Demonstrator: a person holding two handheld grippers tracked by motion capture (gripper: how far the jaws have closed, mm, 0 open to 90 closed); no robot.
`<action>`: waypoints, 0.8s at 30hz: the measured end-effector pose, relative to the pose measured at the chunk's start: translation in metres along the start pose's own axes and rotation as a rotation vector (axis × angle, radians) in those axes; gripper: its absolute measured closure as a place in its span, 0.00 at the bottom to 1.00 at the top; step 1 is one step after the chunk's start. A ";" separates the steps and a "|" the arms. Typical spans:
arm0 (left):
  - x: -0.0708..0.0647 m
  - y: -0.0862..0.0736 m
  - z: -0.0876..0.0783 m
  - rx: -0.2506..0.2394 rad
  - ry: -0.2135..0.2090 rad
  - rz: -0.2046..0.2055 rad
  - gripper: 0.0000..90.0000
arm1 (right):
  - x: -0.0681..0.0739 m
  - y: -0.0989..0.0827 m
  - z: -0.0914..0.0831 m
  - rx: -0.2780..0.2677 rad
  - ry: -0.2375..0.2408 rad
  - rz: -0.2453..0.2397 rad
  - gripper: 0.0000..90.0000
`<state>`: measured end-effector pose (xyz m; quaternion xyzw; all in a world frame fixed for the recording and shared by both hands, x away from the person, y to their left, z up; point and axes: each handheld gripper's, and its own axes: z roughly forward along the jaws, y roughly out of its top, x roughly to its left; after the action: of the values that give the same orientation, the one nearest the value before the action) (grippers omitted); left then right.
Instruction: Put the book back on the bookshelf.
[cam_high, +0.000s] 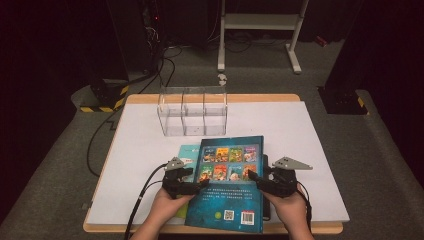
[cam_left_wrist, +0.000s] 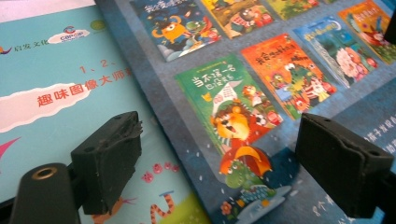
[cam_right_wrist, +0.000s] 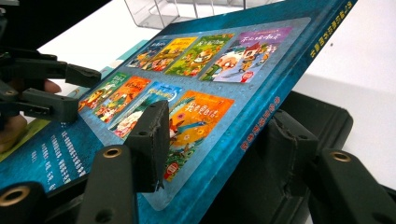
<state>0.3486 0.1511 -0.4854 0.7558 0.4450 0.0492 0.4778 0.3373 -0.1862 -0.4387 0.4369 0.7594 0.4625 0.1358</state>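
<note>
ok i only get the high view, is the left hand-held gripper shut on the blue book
observer: no. The left hand-held gripper has its jaws apart, one over the teal book, one over the blue book.
operator: and the right one
observer: the right hand-held gripper is open too; its jaws straddle the blue book's spine edge.
operator: what's the black bit under that edge
observer: a flat black object, I can't tell what. The book's edge sits tilted up over it.
</note>
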 end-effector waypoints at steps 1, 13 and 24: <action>0.001 0.000 0.000 -0.002 -0.009 -0.012 0.15 | 0.001 0.000 -0.001 -0.006 -0.001 -0.004 0.50; 0.013 0.010 0.003 -0.002 -0.161 -0.120 0.15 | 0.015 0.012 -0.009 -0.076 -0.008 -0.100 0.50; 0.017 0.032 -0.031 -0.131 -0.072 -0.056 0.28 | 0.022 0.049 0.002 -0.094 0.000 -0.100 0.54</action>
<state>0.3629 0.1793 -0.4505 0.7115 0.4443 0.0375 0.5431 0.3522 -0.1588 -0.3947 0.3916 0.7579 0.4902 0.1788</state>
